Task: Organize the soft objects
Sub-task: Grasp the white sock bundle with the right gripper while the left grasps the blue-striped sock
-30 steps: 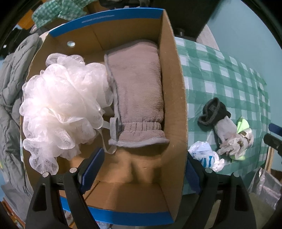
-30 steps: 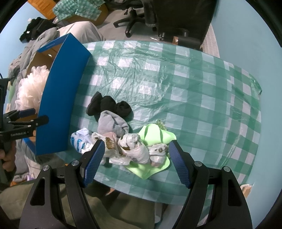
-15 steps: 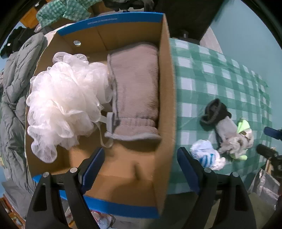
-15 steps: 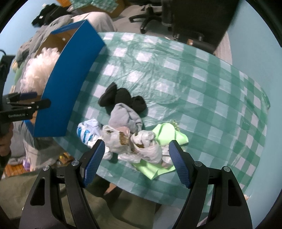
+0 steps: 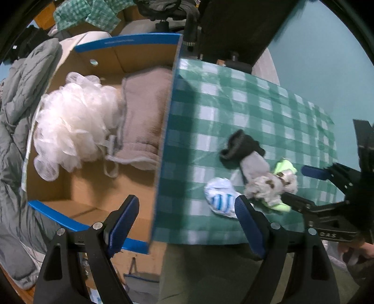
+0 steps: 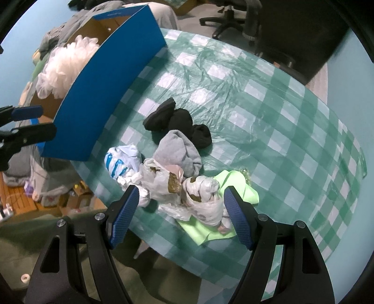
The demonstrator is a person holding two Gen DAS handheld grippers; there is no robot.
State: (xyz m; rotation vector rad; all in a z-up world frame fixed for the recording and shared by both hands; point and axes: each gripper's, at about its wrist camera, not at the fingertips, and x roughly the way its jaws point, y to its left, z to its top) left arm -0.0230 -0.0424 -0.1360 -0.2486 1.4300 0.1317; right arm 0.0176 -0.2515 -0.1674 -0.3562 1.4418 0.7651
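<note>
A blue-edged cardboard box (image 5: 163, 131) (image 6: 98, 98) stands at the table's left end. Inside lie a white mesh bath pouf (image 5: 70, 126) (image 6: 63, 63) and a grey-brown towel mitt (image 5: 145, 121). On the green checked tablecloth (image 6: 257, 105) sits a heap: black socks (image 6: 177, 121) (image 5: 240, 147), a grey cloth (image 6: 180, 152), a white-and-blue bag (image 6: 121, 161) (image 5: 221, 198), crumpled white plastic bags (image 6: 187, 194) and a lime green cloth (image 6: 233, 184). My left gripper (image 5: 187, 215) hangs open over the box's right wall, empty. My right gripper (image 6: 181, 210) stands open above the plastic bags, empty.
A grey padded jacket (image 5: 14, 145) lies left of the box. A dark office chair (image 6: 233, 21) stands behind the table. The table's near edge runs just in front of the heap. Clutter lies on the floor (image 6: 46, 196) at the lower left.
My left gripper has risen and shifted right, from over the box's inside to over its right wall. My right gripper has rolled and sunk slightly toward the heap.
</note>
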